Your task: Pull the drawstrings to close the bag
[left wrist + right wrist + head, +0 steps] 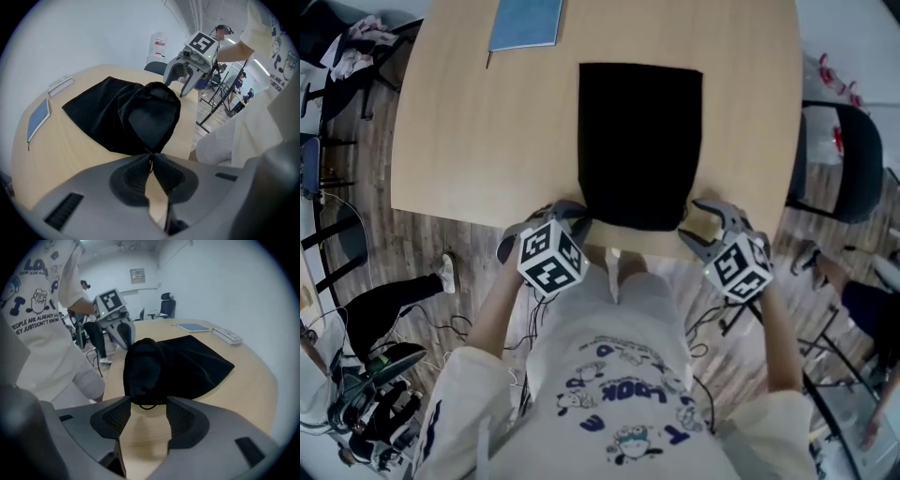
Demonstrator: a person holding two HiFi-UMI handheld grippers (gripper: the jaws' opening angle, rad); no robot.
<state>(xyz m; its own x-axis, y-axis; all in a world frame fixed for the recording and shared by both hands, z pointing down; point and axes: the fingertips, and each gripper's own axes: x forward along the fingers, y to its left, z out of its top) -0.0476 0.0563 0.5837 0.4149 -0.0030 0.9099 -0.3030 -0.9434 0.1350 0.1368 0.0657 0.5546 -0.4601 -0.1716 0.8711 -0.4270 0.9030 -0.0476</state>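
A black drawstring bag [640, 141] lies flat on the light wooden table [478, 141], its gathered mouth at the near edge. My left gripper [572, 214] is at the mouth's left corner. In the left gripper view its jaws [151, 157] are shut on a thin black drawstring [150, 161] that comes out of the bunched fabric [150, 122]. My right gripper [700, 225] stands at the mouth's right corner. Its jaws [148, 403] are open, and a small loop of drawstring [146, 408] hangs between the tips without the pads pressing on it.
A blue notebook [526, 22] lies at the table's far side, and a white flat device [227, 336] lies beyond it. A dark chair [839, 159] stands to the right of the table. Cables and gear [366, 394] cover the floor at the left.
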